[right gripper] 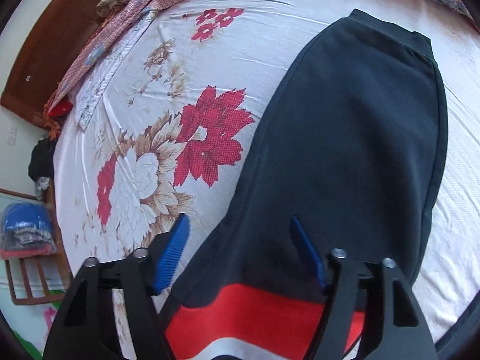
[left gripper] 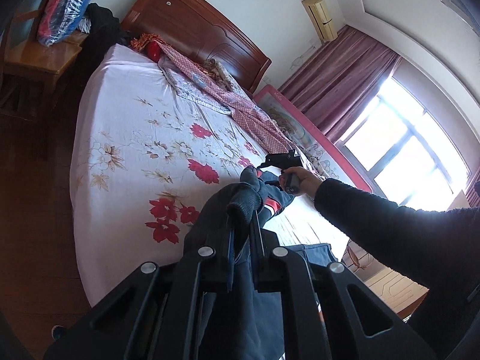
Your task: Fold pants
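Dark navy pants (right gripper: 354, 138) with a red and white stripe (right gripper: 249, 315) lie on the floral bed sheet (right gripper: 186, 69). My left gripper (left gripper: 244, 237) is shut on a bunched fold of the pants (left gripper: 244, 201) and holds it above the bed. My right gripper (right gripper: 240, 249) is open, its blue pads (right gripper: 174, 252) standing either side of the pants just above the striped part. In the left wrist view the right gripper (left gripper: 279, 165) shows at the far end of the pants, in the person's hand.
Pink patterned bedding (left gripper: 228, 96) lies along the far side of the bed by the wooden headboard (left gripper: 192, 21). A wooden nightstand (left gripper: 39, 57) with bagged clothes stands left. A pink bed rail (left gripper: 312, 132) and a window (left gripper: 414, 150) are on the right.
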Motion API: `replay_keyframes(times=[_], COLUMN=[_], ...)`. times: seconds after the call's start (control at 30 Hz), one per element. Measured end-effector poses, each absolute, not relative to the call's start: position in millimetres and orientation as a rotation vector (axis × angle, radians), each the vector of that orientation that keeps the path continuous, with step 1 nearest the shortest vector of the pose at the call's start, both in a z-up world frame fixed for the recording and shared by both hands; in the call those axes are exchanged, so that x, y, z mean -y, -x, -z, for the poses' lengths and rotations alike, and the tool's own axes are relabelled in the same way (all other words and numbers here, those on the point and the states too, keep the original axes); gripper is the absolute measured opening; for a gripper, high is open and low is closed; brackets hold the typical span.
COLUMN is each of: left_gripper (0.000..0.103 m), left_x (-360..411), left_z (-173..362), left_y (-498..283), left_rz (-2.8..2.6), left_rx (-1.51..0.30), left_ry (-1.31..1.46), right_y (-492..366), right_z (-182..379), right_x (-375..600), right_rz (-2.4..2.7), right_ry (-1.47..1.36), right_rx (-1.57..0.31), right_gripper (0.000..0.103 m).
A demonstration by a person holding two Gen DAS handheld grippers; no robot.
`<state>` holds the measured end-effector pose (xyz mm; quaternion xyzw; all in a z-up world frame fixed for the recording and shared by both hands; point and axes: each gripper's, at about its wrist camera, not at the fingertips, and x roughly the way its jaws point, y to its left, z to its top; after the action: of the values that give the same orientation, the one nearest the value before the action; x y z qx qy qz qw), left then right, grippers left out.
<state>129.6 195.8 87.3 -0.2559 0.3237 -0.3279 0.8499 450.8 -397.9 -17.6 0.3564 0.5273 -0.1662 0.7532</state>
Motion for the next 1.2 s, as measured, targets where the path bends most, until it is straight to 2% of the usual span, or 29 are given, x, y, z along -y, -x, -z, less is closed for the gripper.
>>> replay_keyframes(times=[0.03,0.07,0.3,0.43,0.53,0.63,0.83,0.97,1.2], left_gripper=[0.008,0.008,0.008,0.008,0.008,0.008,0.010,0.011,0.012], left_x=[-196.4,-197.3,-221.4,-230.0,-231.0,-227.7,-217.0,-207.5,-208.3], left_z=[-88.0,-87.5,-76.1,-73.6,-74.8,-75.0,-55.7,-35.3,-32.3], left_y=[-130.0,-130.2,-129.3,-118.7,-101.7,-76.5,-28.5,-5.5,19.4], left_rz=[0.681,0.673,0.489,0.428,0.415,0.423,0.428,0.429,0.398], left_rx=[-0.683,-0.684,-0.658,-0.638,-0.624,-0.637,-0.731,-0.806,-0.805], left_ry=[0.540,0.540,0.591,0.597,0.593,0.567,0.492,0.458,0.424], right_y=[-454.5,-455.8,-403.2,-318.3,-230.9,-145.1,-15.5,21.5,28.5], right_z=[19.6,18.5,-54.0,-106.9,-124.3,-111.1,-26.0,16.5,9.4], right_x=[395.9,394.4,410.6,426.7,438.1,445.0,448.6,448.3,450.1], right_rz=[0.355,0.350,0.229,0.133,0.099,0.109,0.190,0.252,0.266], right_ry=[-0.754,-0.724,-0.766,-0.779,-0.790,-0.826,-0.982,-1.053,-1.026], right_rx=[-1.173,-1.180,-0.985,-0.880,-0.834,-0.828,-0.885,-0.901,-0.881], right_gripper=[0.012,0.007,0.005,0.005,0.005,0.005,0.005,0.005,0.005])
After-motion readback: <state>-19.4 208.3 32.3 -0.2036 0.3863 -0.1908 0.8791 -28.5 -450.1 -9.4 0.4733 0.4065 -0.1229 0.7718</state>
